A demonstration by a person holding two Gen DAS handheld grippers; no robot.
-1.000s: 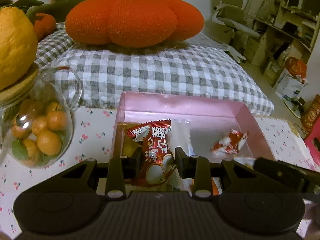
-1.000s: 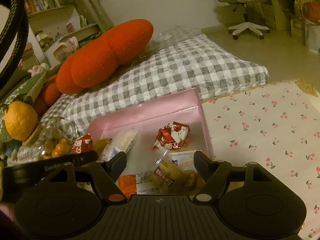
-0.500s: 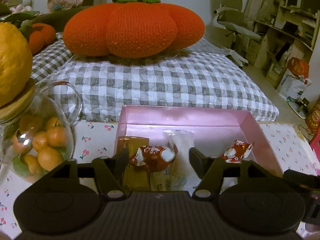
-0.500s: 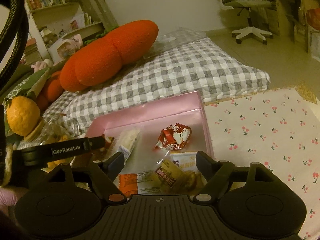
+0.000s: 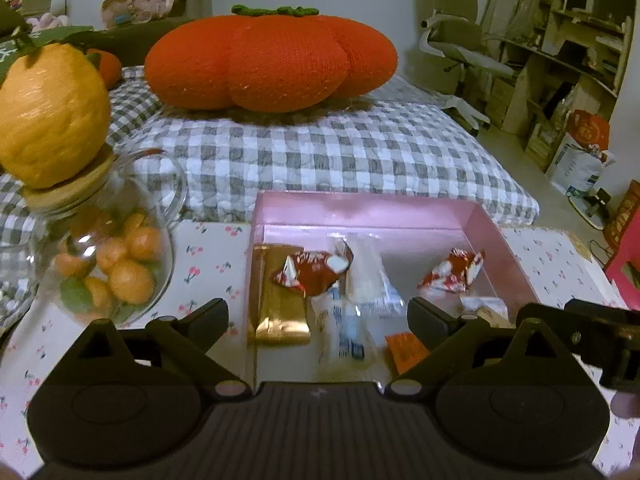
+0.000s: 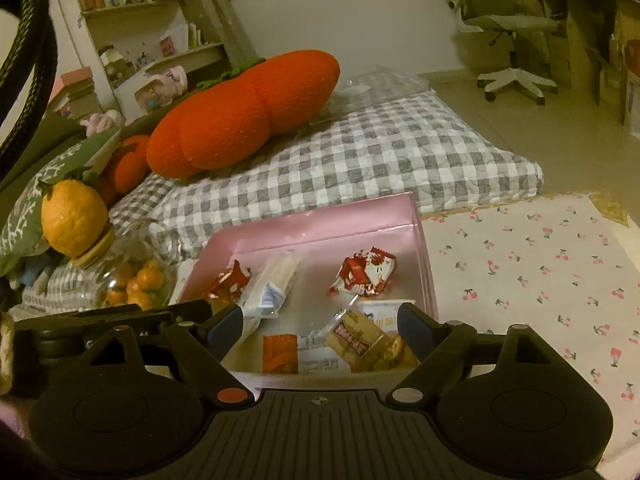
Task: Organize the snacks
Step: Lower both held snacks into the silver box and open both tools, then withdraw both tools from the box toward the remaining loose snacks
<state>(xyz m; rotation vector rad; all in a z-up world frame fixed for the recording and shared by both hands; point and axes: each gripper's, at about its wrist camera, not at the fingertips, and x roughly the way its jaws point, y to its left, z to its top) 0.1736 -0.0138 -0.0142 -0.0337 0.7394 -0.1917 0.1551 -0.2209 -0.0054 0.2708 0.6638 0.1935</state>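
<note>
A pink box (image 5: 360,210) (image 6: 320,224) on the cherry-print cloth holds several snacks. A red-and-white snack (image 5: 314,270) (image 6: 229,282) lies at its left on a gold packet (image 5: 278,300). A clear white-and-blue packet (image 5: 360,292) (image 6: 270,284), a second red snack (image 5: 450,272) (image 6: 366,272), an orange packet (image 5: 404,350) (image 6: 280,352) and a brown wrapped snack (image 6: 360,340) lie beside them. My left gripper (image 5: 318,318) is open and empty over the box's near edge. My right gripper (image 6: 320,330) is open and empty above the brown snack.
A glass jar of small oranges (image 5: 108,268) (image 6: 132,280), topped by a yellow-orange fruit (image 5: 52,116), stands left of the box. A checked cushion (image 5: 320,160) with a big orange pumpkin pillow (image 5: 272,64) lies behind. Cherry-print cloth (image 6: 540,272) spreads right of the box.
My left gripper opened and let go of the red-and-white snack, which now lies in the box on the gold packet. The left gripper drew back. The right gripper stayed open.
</note>
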